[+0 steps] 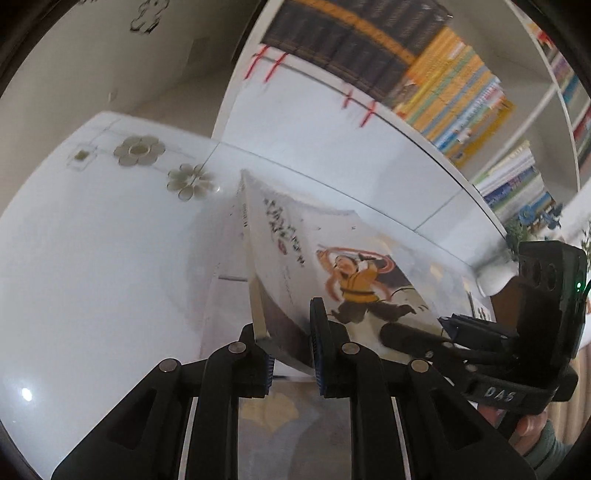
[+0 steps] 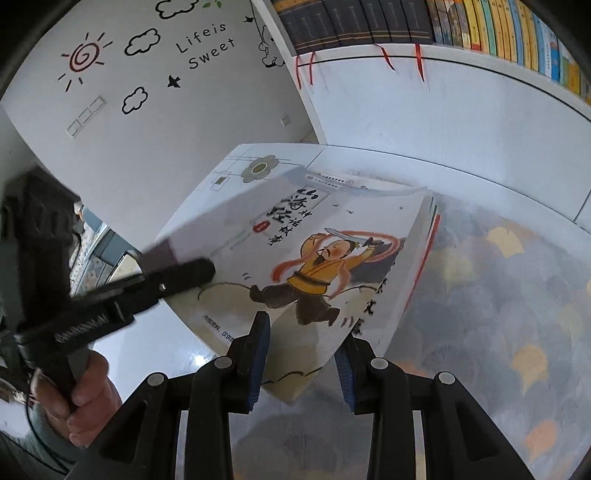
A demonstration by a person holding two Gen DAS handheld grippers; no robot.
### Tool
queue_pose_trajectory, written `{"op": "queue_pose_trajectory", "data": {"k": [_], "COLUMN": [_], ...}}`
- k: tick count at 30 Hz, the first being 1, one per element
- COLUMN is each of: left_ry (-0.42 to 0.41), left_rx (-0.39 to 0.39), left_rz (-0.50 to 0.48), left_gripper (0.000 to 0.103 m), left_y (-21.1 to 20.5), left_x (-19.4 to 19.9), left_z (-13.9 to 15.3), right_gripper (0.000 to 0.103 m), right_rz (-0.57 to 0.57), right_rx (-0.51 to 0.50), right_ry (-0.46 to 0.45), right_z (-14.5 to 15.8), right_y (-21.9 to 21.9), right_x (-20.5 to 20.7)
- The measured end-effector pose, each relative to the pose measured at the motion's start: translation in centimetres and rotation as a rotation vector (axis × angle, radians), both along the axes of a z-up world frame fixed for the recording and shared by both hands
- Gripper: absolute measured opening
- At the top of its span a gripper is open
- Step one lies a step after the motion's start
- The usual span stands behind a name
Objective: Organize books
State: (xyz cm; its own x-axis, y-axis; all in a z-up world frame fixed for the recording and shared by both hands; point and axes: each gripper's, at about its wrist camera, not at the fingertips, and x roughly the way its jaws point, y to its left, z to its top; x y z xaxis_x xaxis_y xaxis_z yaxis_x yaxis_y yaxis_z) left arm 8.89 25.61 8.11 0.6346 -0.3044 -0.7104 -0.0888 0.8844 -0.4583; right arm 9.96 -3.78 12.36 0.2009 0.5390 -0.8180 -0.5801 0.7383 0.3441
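Observation:
A white picture book (image 1: 317, 269) with a running figure in yellow on its cover is held in the air, tilted, over the white table (image 1: 92, 258). My left gripper (image 1: 291, 347) is shut on the book's near corner by the spine. My right gripper (image 2: 301, 354) is shut on the book (image 2: 295, 251) at its bottom edge. The right gripper (image 1: 439, 332) also shows at the right of the left wrist view, and the left gripper (image 2: 207, 271) reaches in from the left of the right wrist view. Both clamp the same book.
A white bookshelf (image 2: 461, 92) stands behind, with dark volumes (image 2: 351, 22) and coloured spines (image 2: 517, 33) in a row. Red bookmark ribbons (image 2: 386, 59) hang over its edge. A patterned rug (image 2: 498, 295) lies below at right. The wall (image 2: 147, 110) carries decals.

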Motion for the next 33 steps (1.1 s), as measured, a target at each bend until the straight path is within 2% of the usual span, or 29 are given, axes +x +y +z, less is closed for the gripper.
{"op": "queue_pose_trajectory", "data": {"k": [5, 7, 10, 17, 20, 24, 31, 33], "left_ry": [0.075, 0.108, 0.119, 0.133, 0.140, 0.137, 0.139, 0.133], "left_rx": [0.009, 0.017, 0.051, 0.050, 0.046, 0.101, 0.045, 0.047], "left_rz": [0.012, 0.014, 0.021, 0.118, 0.108, 0.100, 0.116, 0.139], "left_gripper": [0.015, 0.015, 0.016, 0.016, 0.016, 0.019, 0.019, 0.019], "left_y": [0.6, 0.8, 1.0, 3.0, 2.5, 1.1, 1.7, 1.9], "left_x": [0.7, 0.5, -0.5, -0.3, 0.8, 1.8, 1.5, 0.7], "left_z": [-2.2, -3.0, -3.4, -3.6, -4.0, -4.0, -4.2, -3.8], "right_gripper": [0.033, 0.033, 0.033, 0.033, 0.033, 0.033, 0.033, 0.037], "right_rz": [-0.012, -0.033, -0.072, -0.110, -0.116, -0.136, -0.179, -0.199], "right_rx": [-0.048, -0.055, -0.044, -0.005, -0.007, -0.009, -0.003, 0.001], "right_ry": [0.018, 0.052, 0.087, 0.108, 0.103, 0.094, 0.099, 0.096], "right_z": [-1.8, -3.0, -4.1, -4.1, -3.9, -4.0, -3.3, -2.8], "right_y": [0.1, -0.2, -0.9, -2.1, -2.2, -2.2, -3.8, -4.9], "right_x": [0.1, 0.2, 0.1, 0.6, 0.4, 0.3, -0.5, -1.3]}}
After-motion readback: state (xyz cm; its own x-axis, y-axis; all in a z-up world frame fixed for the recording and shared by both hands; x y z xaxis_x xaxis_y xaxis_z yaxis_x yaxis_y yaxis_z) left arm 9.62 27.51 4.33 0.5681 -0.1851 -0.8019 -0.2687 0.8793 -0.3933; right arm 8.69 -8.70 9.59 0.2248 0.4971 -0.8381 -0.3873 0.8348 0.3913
